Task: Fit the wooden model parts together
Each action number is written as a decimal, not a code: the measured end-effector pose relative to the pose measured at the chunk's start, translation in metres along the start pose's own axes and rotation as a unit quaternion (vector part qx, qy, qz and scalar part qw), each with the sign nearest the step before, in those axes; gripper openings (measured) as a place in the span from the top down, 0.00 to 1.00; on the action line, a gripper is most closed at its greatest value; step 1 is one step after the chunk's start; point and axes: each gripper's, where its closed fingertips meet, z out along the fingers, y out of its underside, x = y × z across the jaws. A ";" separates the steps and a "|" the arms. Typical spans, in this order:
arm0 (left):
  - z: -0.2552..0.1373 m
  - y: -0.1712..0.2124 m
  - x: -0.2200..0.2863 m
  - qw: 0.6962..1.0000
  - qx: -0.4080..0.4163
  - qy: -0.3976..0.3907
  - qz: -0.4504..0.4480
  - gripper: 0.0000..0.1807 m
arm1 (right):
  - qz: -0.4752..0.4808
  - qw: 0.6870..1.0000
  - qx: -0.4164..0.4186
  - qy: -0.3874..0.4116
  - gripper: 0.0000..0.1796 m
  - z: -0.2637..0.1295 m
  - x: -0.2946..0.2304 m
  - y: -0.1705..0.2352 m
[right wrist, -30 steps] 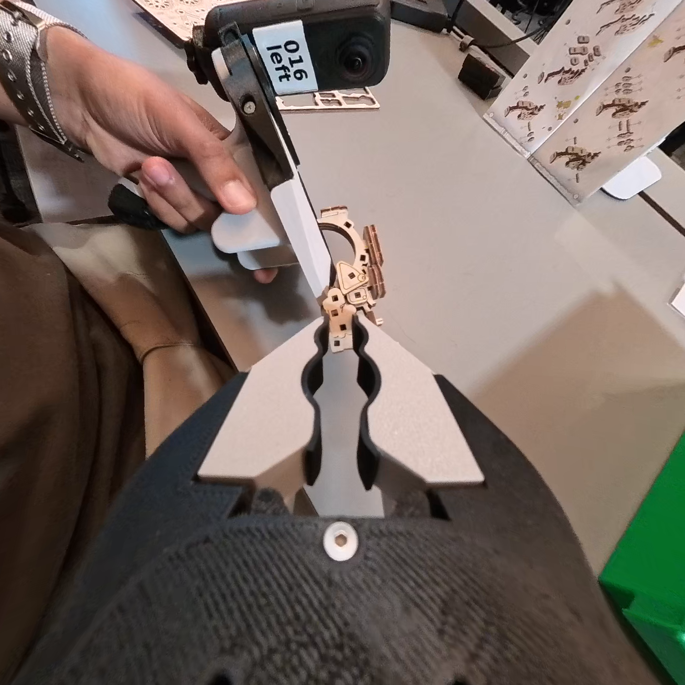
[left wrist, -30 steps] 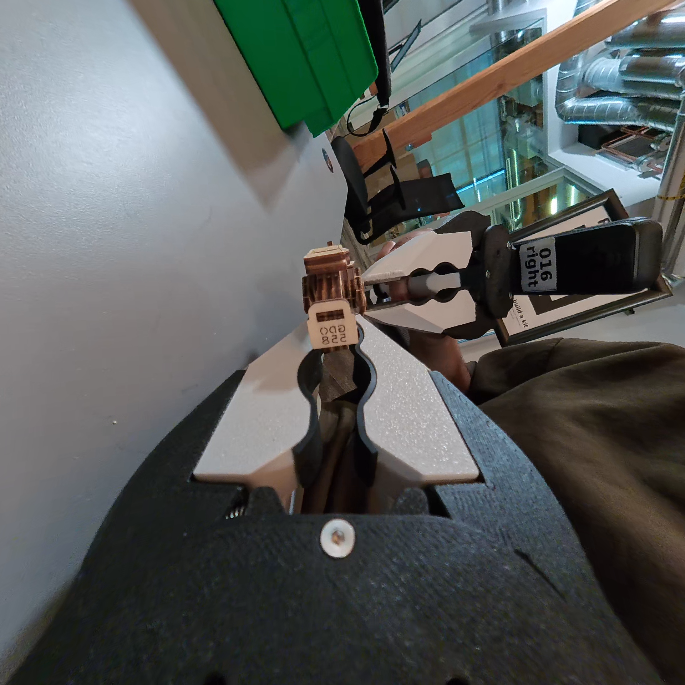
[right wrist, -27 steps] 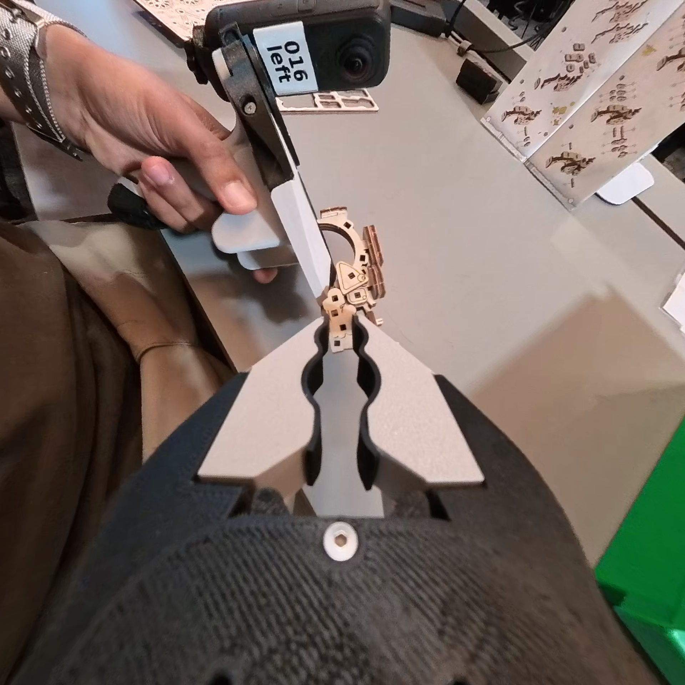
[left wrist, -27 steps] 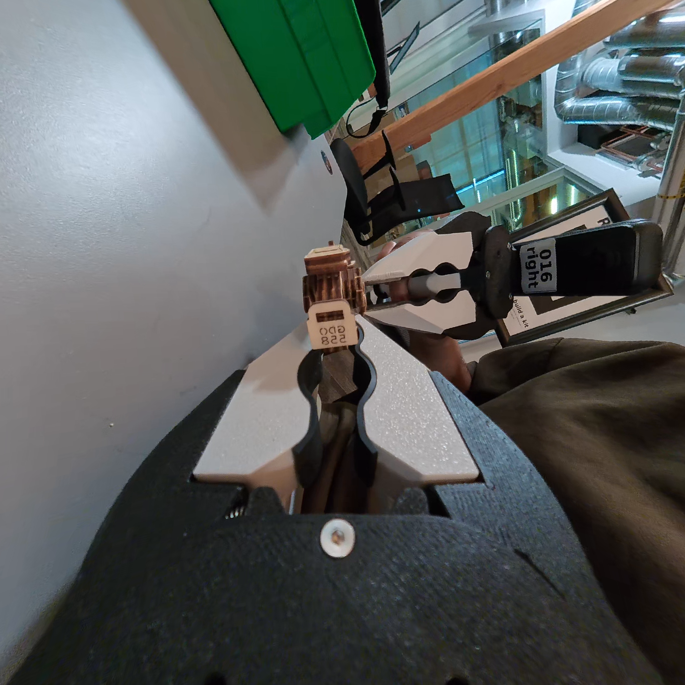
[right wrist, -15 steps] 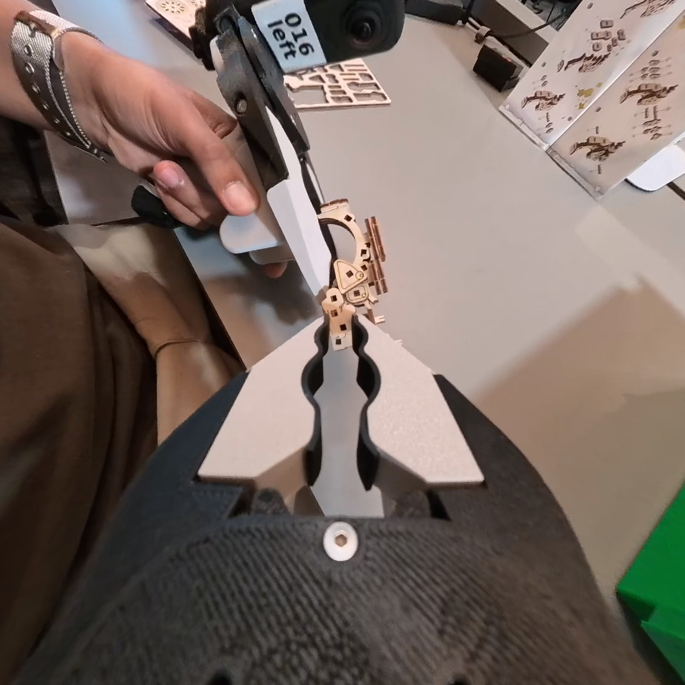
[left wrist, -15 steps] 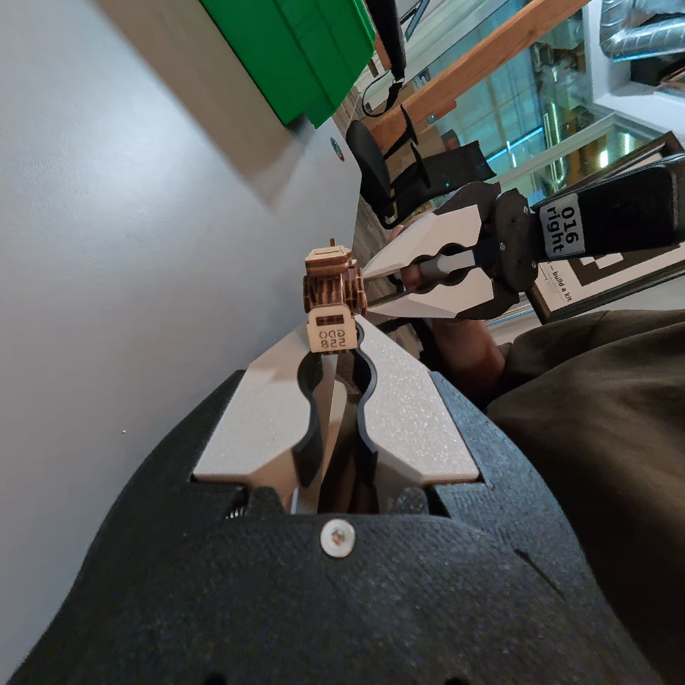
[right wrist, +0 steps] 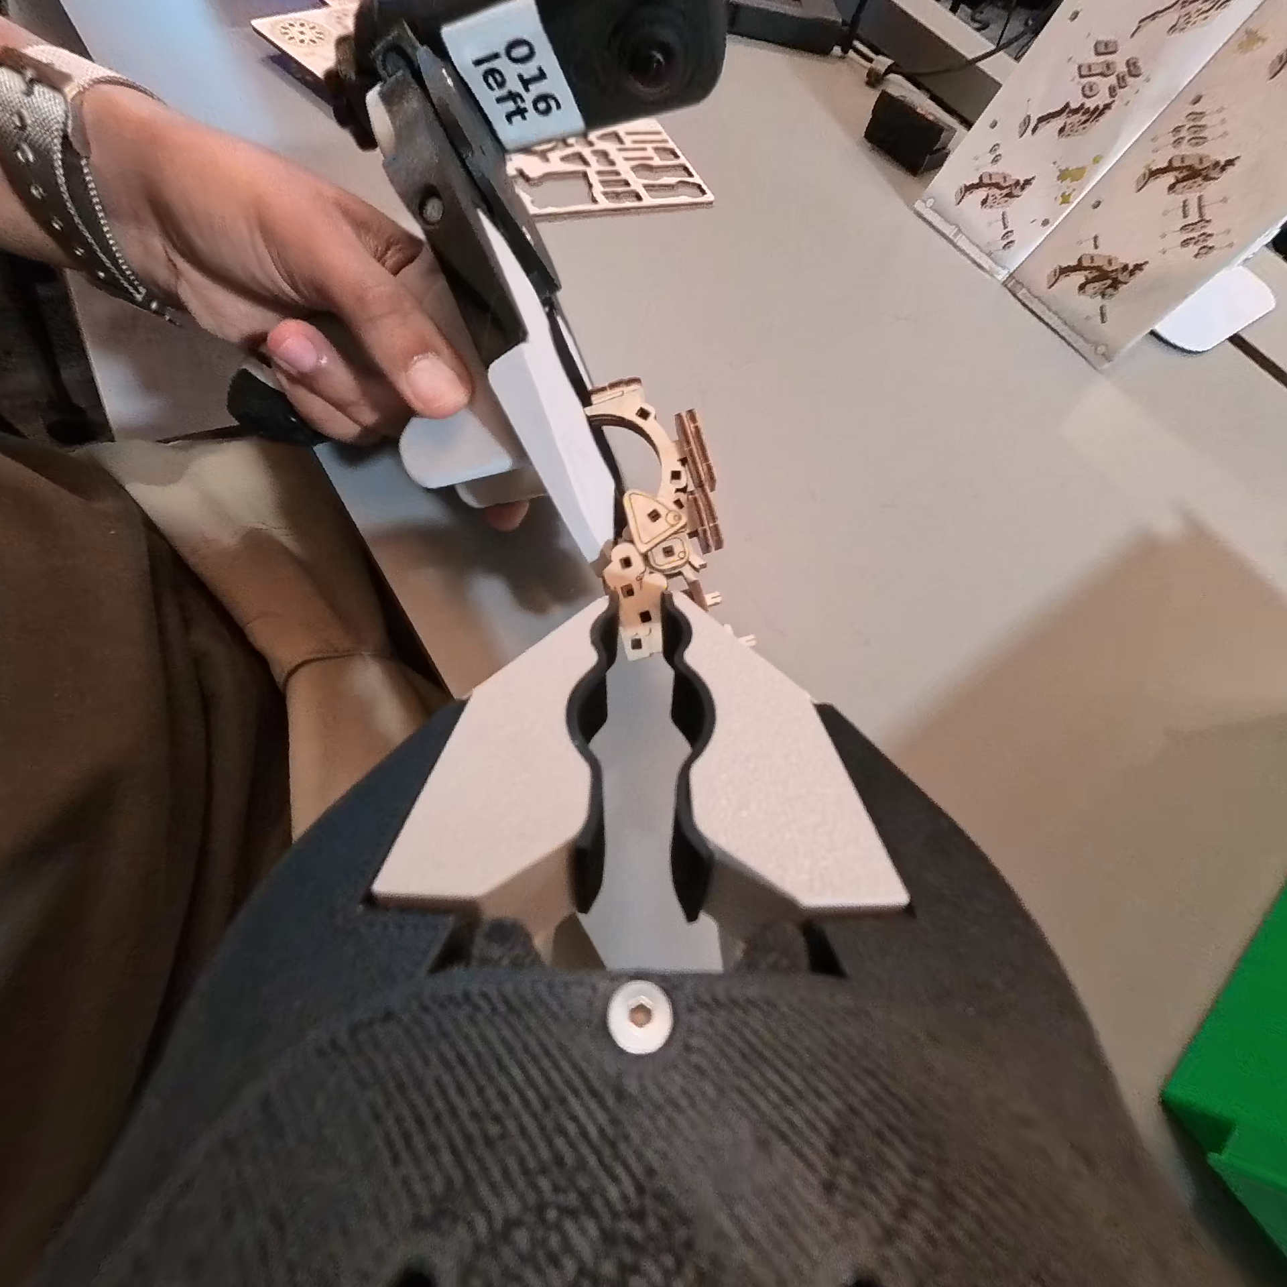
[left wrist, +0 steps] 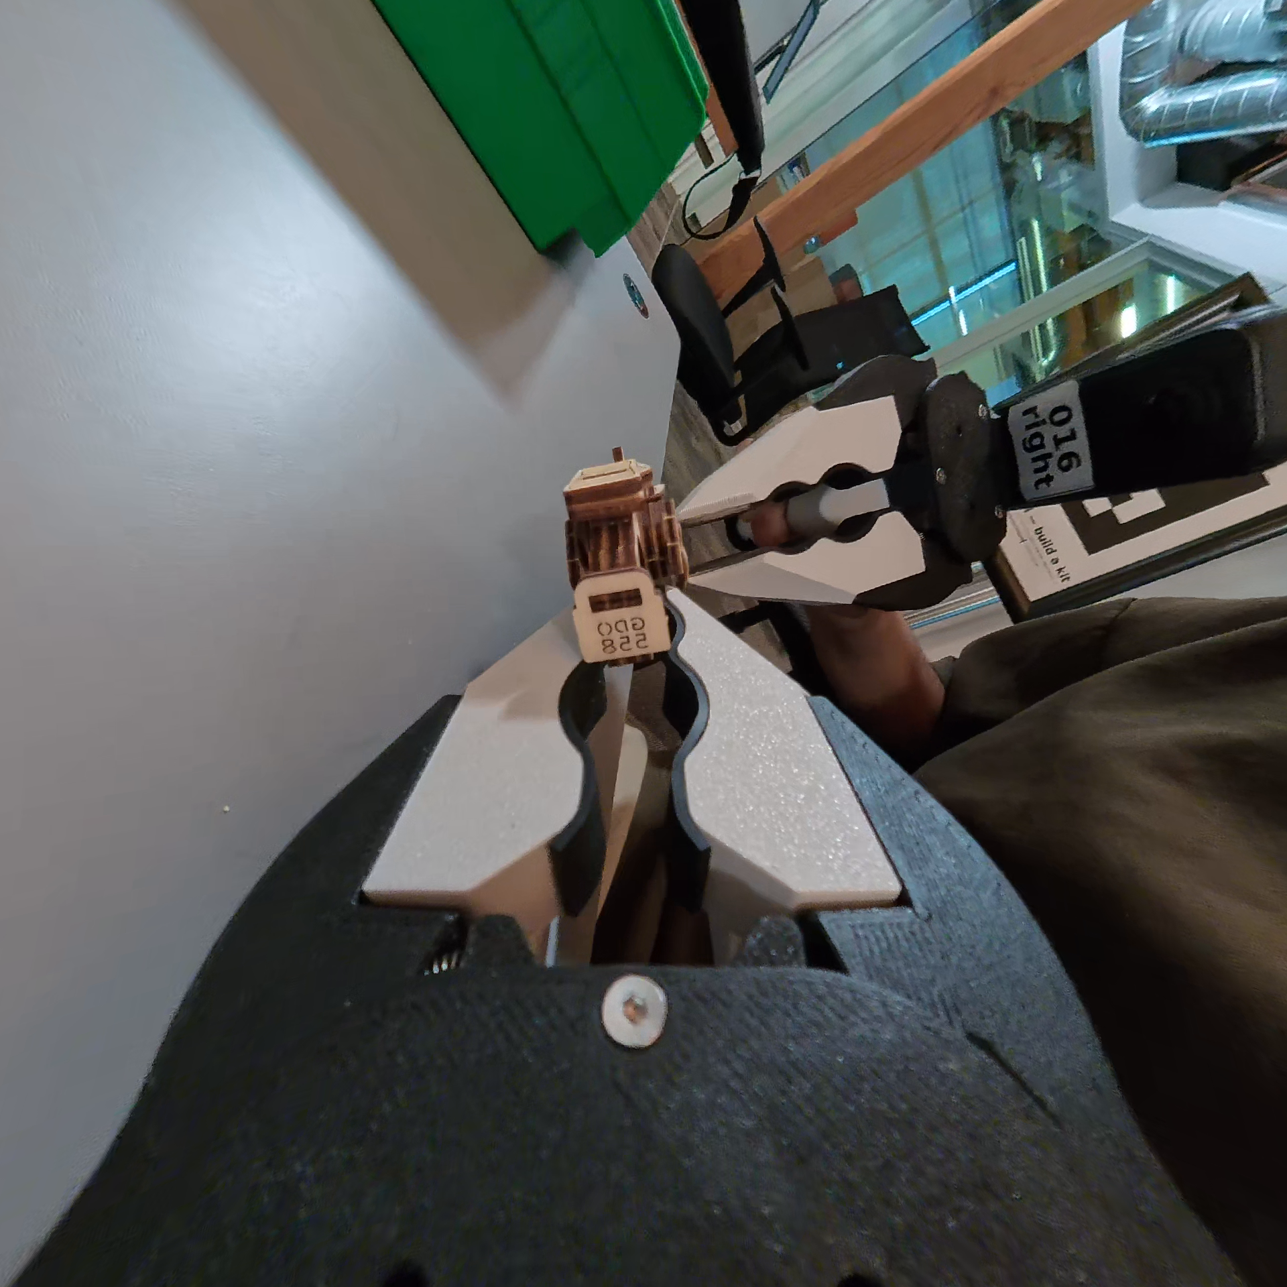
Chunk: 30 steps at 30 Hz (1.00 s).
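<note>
A small wooden model (left wrist: pixel 611 536) of laser-cut parts is held in the air between both grippers, above the grey table (right wrist: pixel 870 418). My left gripper (left wrist: pixel 625 613) is shut on the model's flat end plate. My right gripper (right wrist: pixel 639 609) is shut on a small notched wooden piece (right wrist: pixel 639 627) at the model's lower end. In the left wrist view, the right gripper (left wrist: pixel 686 547) comes in from the right, tips against the model's side. In the right wrist view, the left gripper (right wrist: pixel 602 550) comes in from the upper left, held by a hand (right wrist: pixel 278 230). The model (right wrist: pixel 668 480) shows a ring and stacked plates.
A green bin (right wrist: pixel 1239 1086) stands at the right, also in the left wrist view (left wrist: pixel 557 104). A punched-out wooden sheet (right wrist: pixel 613 174) lies at the far side. Picture instruction sheets (right wrist: pixel 1114 160) stand at the back right. The person's brown-clothed lap (right wrist: pixel 139 696) is at the left. Left and right tips are no more than a few centimetres apart.
Both grippers stay shut on the model. The pair has shifted and tilted a little, so the left gripper's body now sits higher in the right wrist view and the green bin lower.
</note>
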 end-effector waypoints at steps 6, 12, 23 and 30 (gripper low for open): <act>-0.002 -0.002 0.000 0.998 0.012 0.027 -0.053 0.97 | 0.002 1.000 0.012 0.002 0.94 0.001 0.000 -0.002; -0.003 -0.004 0.000 0.996 0.016 0.042 -0.076 0.97 | 0.004 1.000 0.020 0.002 0.94 0.001 0.000 -0.004; -0.003 -0.004 0.000 0.996 0.015 0.043 -0.081 0.97 | -0.008 1.000 0.019 0.007 0.93 0.001 -0.001 -0.004; -0.003 -0.005 0.000 0.995 0.017 0.045 -0.085 0.97 | -0.014 1.000 0.017 0.013 0.93 0.002 0.000 -0.004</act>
